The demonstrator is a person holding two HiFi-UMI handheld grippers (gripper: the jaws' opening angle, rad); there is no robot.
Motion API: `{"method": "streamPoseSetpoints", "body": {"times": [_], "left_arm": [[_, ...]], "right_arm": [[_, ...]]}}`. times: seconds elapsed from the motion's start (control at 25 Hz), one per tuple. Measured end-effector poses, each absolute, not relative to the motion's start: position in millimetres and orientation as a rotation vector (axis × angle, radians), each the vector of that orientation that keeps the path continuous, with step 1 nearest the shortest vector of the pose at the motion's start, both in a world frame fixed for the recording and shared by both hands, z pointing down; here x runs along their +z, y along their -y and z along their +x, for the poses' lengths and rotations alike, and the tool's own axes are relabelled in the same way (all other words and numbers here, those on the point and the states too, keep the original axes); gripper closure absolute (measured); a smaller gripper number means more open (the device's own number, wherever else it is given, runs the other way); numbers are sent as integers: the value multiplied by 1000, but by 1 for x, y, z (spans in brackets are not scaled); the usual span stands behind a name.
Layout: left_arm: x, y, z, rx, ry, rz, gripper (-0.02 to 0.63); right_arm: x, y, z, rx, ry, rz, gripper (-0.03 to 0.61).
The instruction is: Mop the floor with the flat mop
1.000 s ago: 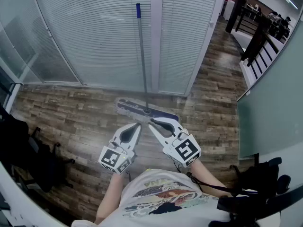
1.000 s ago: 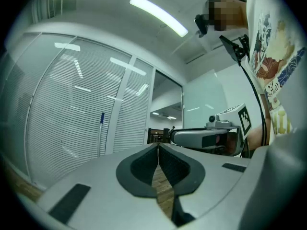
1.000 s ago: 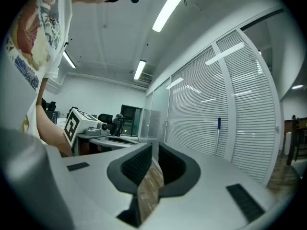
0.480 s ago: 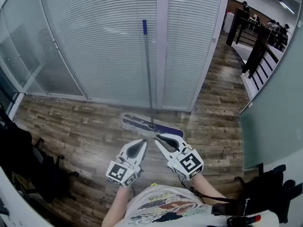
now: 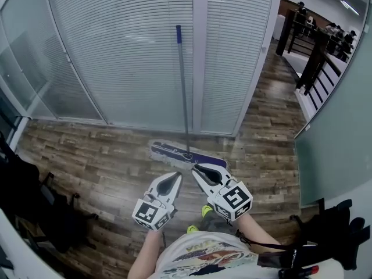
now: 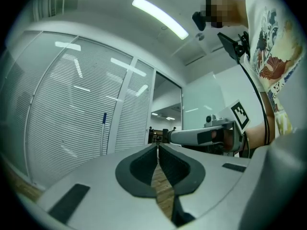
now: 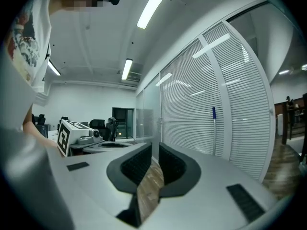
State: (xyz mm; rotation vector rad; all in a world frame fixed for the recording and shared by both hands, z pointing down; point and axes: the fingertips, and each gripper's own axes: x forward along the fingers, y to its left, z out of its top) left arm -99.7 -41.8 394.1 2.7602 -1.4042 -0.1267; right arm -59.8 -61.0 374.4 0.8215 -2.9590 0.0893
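The flat mop stands by itself against the blinds: its silver pole (image 5: pixel 183 92) has a blue tip, and its purple-edged head (image 5: pixel 185 154) lies flat on the wood floor. My left gripper (image 5: pixel 176 176) and right gripper (image 5: pixel 196 168) hover side by side just short of the mop head, both shut and empty, apart from the mop. In the left gripper view the pole (image 6: pixel 103 135) stands far left of the shut left gripper (image 6: pixel 158 146), and the right gripper (image 6: pixel 201 136) shows at the right. In the right gripper view the pole (image 7: pixel 214 131) stands right of the shut right gripper (image 7: pixel 155 145).
A glass partition with white blinds (image 5: pixel 122 51) runs across ahead. A frosted glass wall (image 5: pixel 343 115) closes the right side. Black office chairs stand at the left (image 5: pixel 35 208) and lower right (image 5: pixel 328 231). A dark railing (image 5: pixel 317 45) and people are far back right.
Both grippers have drifted a little with the person, still shut and empty. The head view has tilted, so the mop sits lower in the picture. The mop itself stays put.
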Motion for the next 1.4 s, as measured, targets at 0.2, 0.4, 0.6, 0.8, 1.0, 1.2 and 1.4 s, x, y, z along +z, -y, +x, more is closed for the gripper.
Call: {"method": "streamPoseSetpoints", "body": {"times": [0.2, 0.4, 0.6, 0.8, 1.0, 1.2, 1.4], "left_arm": [[405, 58, -107, -110, 1390, 2742, 600], [406, 90, -114, -100, 1413, 2728, 600], [409, 140, -122, -70, 1430, 2717, 600], [419, 201, -121, -24, 1434, 2684, 600], [421, 270, -123, 10, 1447, 2663, 600], [420, 333, -120, 61, 1463, 2665, 600], [424, 386, -113, 97, 1507, 2676, 599]], "right_arm": [[384, 77, -72, 76, 2927, 784, 523], [385, 109, -83, 52, 2938, 744, 522], [390, 159, -94, 31, 2940, 719, 522], [398, 220, -91, 31, 2943, 687, 522], [392, 287, -94, 14, 2968, 634, 523], [393, 352, -95, 48, 2963, 607, 523], [400, 407, -88, 63, 2965, 626, 522]]}}
